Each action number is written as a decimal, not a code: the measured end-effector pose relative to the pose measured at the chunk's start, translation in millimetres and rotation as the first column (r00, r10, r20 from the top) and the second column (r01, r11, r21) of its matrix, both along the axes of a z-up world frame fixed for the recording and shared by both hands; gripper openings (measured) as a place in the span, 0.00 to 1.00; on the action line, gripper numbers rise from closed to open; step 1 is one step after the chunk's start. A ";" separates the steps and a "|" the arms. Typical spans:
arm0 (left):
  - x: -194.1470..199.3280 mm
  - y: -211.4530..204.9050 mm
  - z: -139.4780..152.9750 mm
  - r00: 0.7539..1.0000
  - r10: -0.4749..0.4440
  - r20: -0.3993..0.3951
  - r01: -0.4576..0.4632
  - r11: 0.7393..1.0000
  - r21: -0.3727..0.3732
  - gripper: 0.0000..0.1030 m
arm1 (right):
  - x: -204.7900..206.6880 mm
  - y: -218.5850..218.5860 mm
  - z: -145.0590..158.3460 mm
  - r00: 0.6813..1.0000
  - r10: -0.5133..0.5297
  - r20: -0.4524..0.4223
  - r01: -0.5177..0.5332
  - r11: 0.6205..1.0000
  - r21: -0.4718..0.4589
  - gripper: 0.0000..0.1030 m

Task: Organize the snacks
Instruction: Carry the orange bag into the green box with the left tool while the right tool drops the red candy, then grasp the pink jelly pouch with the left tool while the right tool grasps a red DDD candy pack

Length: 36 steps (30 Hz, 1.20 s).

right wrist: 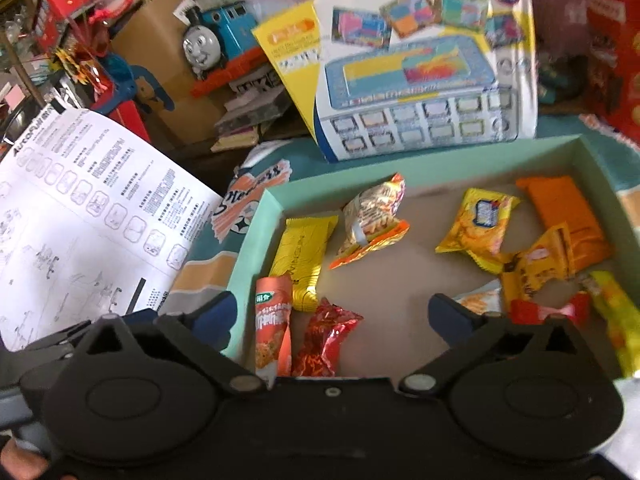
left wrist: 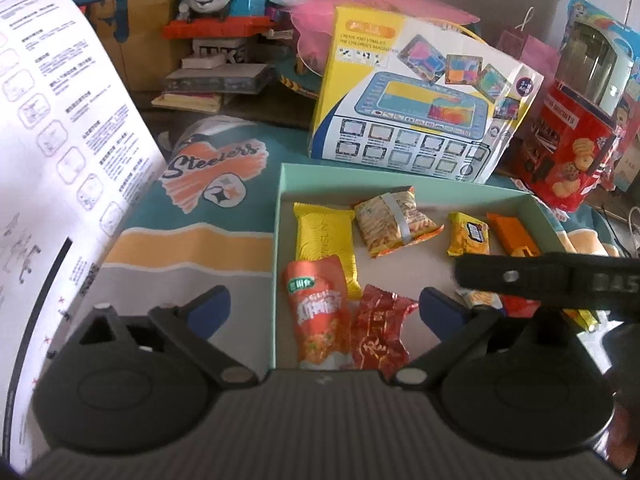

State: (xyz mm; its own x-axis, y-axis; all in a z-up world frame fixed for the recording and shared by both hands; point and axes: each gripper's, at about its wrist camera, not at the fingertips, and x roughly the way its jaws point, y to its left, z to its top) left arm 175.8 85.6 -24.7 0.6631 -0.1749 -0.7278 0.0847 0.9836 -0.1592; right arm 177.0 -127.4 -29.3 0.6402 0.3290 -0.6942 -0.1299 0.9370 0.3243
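Snack packets (right wrist: 476, 226) in green box (right wrist: 256, 228)

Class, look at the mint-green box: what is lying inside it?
Inside the mint-green box lie loose snack packets, among them a yellow packet, a red foil packet and an orange packet. The right gripper hides the near edge.
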 end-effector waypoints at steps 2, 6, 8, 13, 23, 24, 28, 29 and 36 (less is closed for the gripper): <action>-8.2 2.5 2.2 1.000 -0.001 -0.004 0.001 1.000 0.003 1.00 | -10.3 -4.1 6.7 1.000 -0.005 0.009 0.005 1.000 -0.002 1.00; -28.7 8.0 2.6 1.000 0.000 -0.020 0.001 1.000 0.020 1.00 | -32.6 -14.6 13.8 1.000 -0.023 0.002 0.023 1.000 0.008 1.00; -39.9 12.4 0.8 0.999 0.003 -0.034 -0.002 1.000 0.029 1.00 | -44.0 -16.9 14.5 1.000 -0.030 -0.004 0.030 1.000 0.010 1.00; -68.0 25.5 -8.6 0.997 0.019 -0.072 -0.015 0.998 0.055 1.00 | -73.7 -18.2 6.4 0.999 -0.023 -0.024 0.023 1.000 0.016 1.00; -120.4 51.5 -40.4 0.981 0.067 -0.182 -0.059 0.997 0.049 1.00 | -117.5 -21.9 -21.2 0.995 -0.023 -0.092 0.024 1.000 0.007 1.00; -125.2 53.0 -43.9 0.979 0.069 -0.193 -0.061 0.997 0.046 1.00 | -121.5 -23.3 -23.3 0.995 -0.028 -0.097 0.029 1.000 0.008 1.00; -140.3 51.9 -54.6 0.970 0.052 -0.237 -0.047 0.999 0.026 1.00 | -135.4 -31.0 -34.1 0.991 -0.044 -0.123 0.046 0.999 0.015 1.00; -144.3 49.9 -57.1 0.968 0.038 -0.247 -0.034 0.999 0.023 1.00 | -138.5 -32.9 -36.7 0.990 -0.047 -0.131 0.050 0.999 0.015 1.00; -161.7 33.1 -71.6 0.957 -0.009 -0.290 0.018 0.999 0.030 1.00 | -159.7 -52.8 -55.4 0.981 -0.078 -0.180 0.083 0.996 0.020 1.00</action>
